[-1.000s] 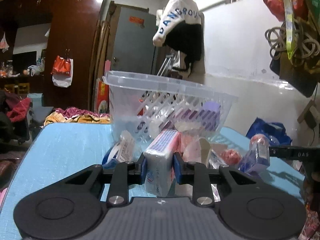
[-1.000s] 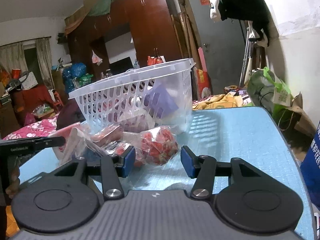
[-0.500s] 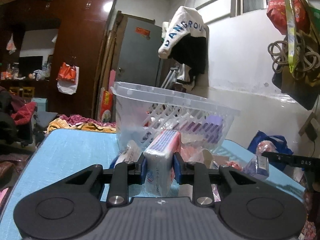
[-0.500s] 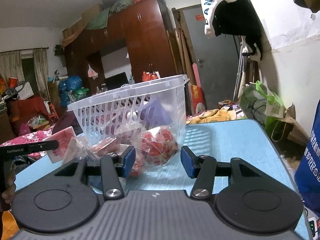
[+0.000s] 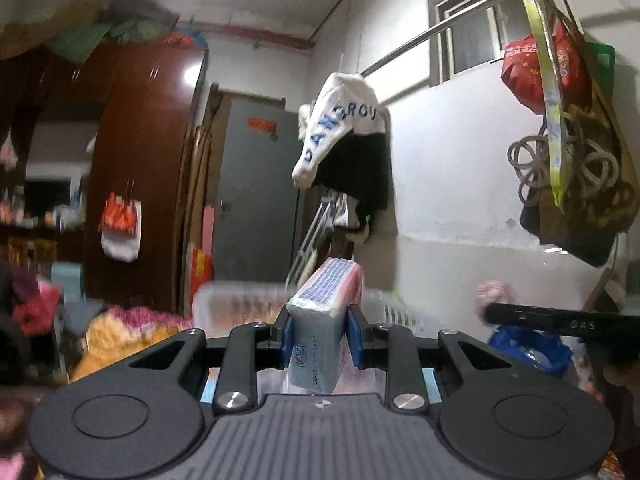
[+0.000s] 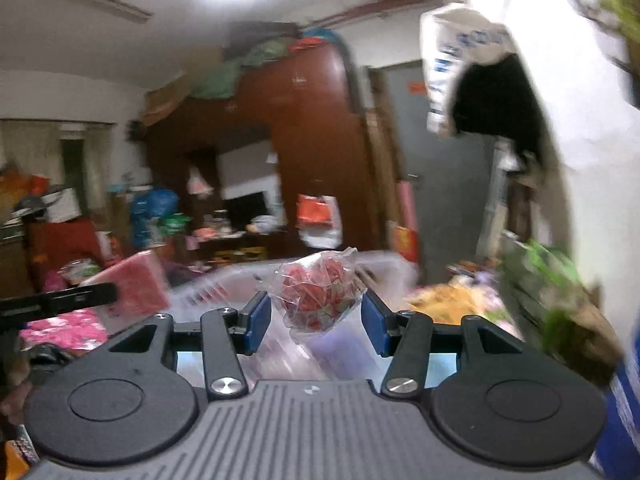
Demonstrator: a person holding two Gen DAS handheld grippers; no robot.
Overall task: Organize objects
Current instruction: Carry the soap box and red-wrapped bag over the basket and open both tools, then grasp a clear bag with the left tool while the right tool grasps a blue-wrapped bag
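My left gripper (image 5: 318,334) is shut on a white and blue wrapped packet (image 5: 320,332) and holds it raised above the rim of the white plastic basket (image 5: 240,304). My right gripper (image 6: 316,320) holds a clear bag of red sweets (image 6: 320,294) between its pads (image 6: 256,320), lifted over the same basket (image 6: 224,292); the jaws stand fairly wide, closed on the bag's sides. The left gripper with its packet, seen pink from this side (image 6: 132,284), shows at the left of the right wrist view.
A blue table edge (image 6: 188,360) shows under the basket. A brown wardrobe (image 5: 132,168), a grey door (image 5: 256,200) and a hanging jacket (image 5: 344,148) stand behind. Bags (image 5: 576,184) hang on the right wall. The right gripper's finger (image 5: 560,322) crosses the left view.
Both grippers have risen from the table, each carrying its item, and the basket now lies low in both views. The right gripper took hold of the sweets bag.
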